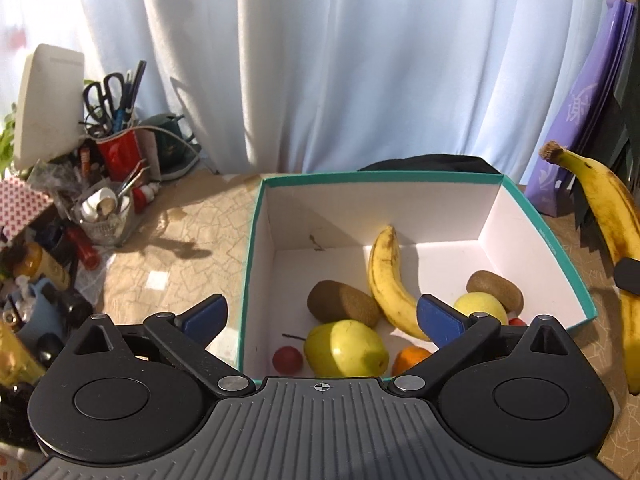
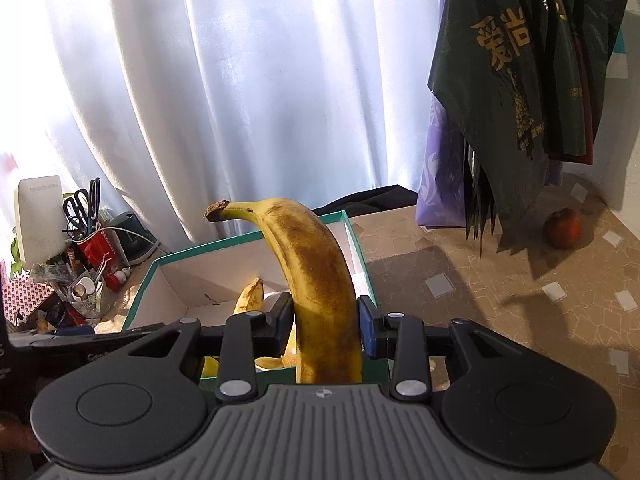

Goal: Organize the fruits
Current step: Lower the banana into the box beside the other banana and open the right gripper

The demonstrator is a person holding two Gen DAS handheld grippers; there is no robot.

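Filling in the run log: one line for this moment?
left gripper: open, empty | right gripper: shut on banana | box: fruit inside

box (image 1: pixel 568 264): teal outside, white inside
held banana (image 2: pixel 320 280): yellow w/ heavy brown patches, dark stem tip
banana in box (image 1: pixel 390 280): yellow, few brown specks
2 kiwis (image 1: pixel 344 304): fuzzy brown
2 apples (image 1: pixel 346 348): yellow-green
orange (image 1: pixel 412 358): orange
small fruit (image 1: pixel 287 359): red
gripper pads (image 1: pixel 438 322): blue, on black fingers
tabletop (image 1: pixel 192 248): tan, cracked-tile pattern w/ pale squares
curtain (image 1: pixel 320 60): white-blue
pen cup (image 1: pixel 120 152): red
hanging bags (image 2: pixel 520 80): dark green w/ gold print; 1 purple
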